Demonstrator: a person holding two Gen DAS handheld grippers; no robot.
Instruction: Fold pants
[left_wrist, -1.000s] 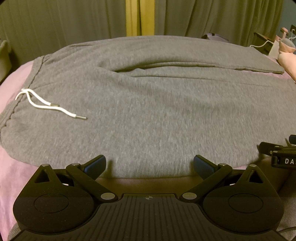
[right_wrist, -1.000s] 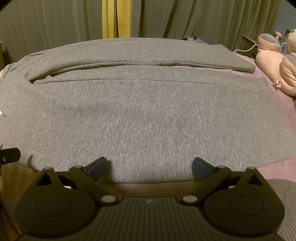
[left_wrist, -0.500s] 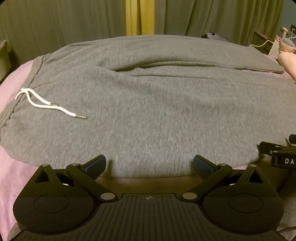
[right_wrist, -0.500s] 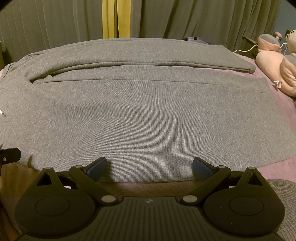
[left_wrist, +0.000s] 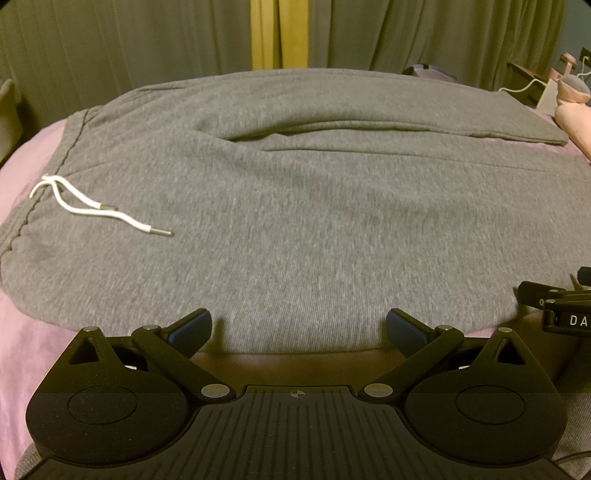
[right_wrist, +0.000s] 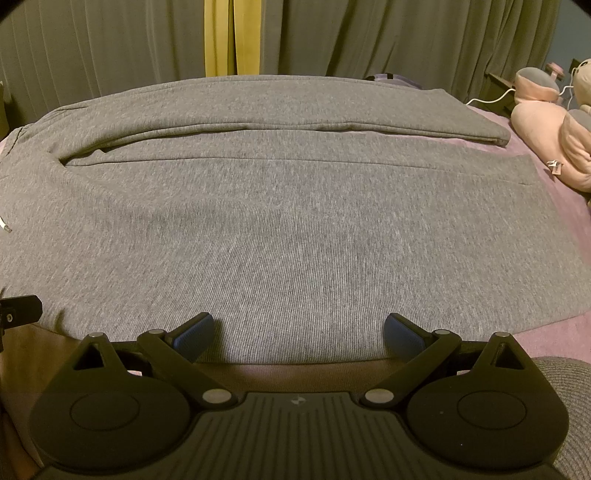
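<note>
The gray pants (left_wrist: 295, 221) look soft and floppy, lying flat on the bed (left_wrist: 22, 184); both hand-held grippers, left (left_wrist: 299, 328) and right (right_wrist: 299, 328), hover spread, so pinch the near edge.

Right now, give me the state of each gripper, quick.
Left gripper: jaws open, holding nothing, at the near edge of the grey pants.
Right gripper: jaws open, holding nothing, same edge.

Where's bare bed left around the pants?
Free: pink sheet left of the waistband, near the drawstring; a strip beyond the leg hems. Crowded: gray pants cover the middle; plush toys fill the far right.
</note>
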